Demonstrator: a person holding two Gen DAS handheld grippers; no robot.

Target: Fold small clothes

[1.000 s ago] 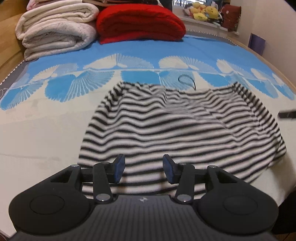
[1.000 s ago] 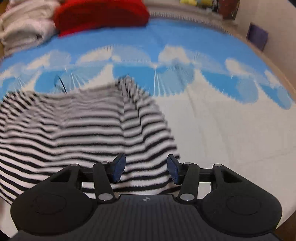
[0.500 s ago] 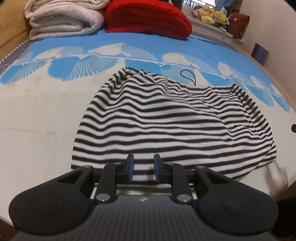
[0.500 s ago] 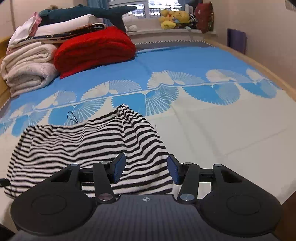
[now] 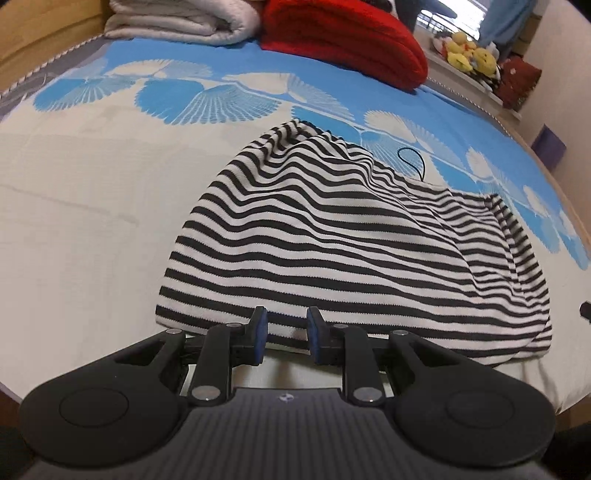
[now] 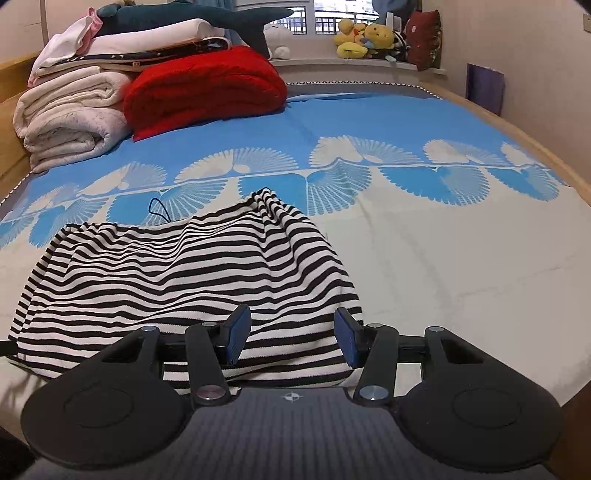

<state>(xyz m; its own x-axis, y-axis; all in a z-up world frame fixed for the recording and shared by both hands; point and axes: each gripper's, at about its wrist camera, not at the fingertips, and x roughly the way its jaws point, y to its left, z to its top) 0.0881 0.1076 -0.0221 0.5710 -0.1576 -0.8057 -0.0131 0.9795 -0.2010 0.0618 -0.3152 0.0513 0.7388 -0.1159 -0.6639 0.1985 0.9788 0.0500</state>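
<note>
Even, soft indoor light, brightest at the window (image 6: pixel 332 14); both views sharp, with strong fisheye bending toward the edges.

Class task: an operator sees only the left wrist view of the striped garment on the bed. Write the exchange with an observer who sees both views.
Operator: Where are the right tongs?
Observer: The right tongs are open, pads wide apart, over the near right corner of the striped garment.
Operator: What tops the folded white blankets?
Observer: A dark teal shark plush lies on folded linens stacked above the folded white blankets.
</note>
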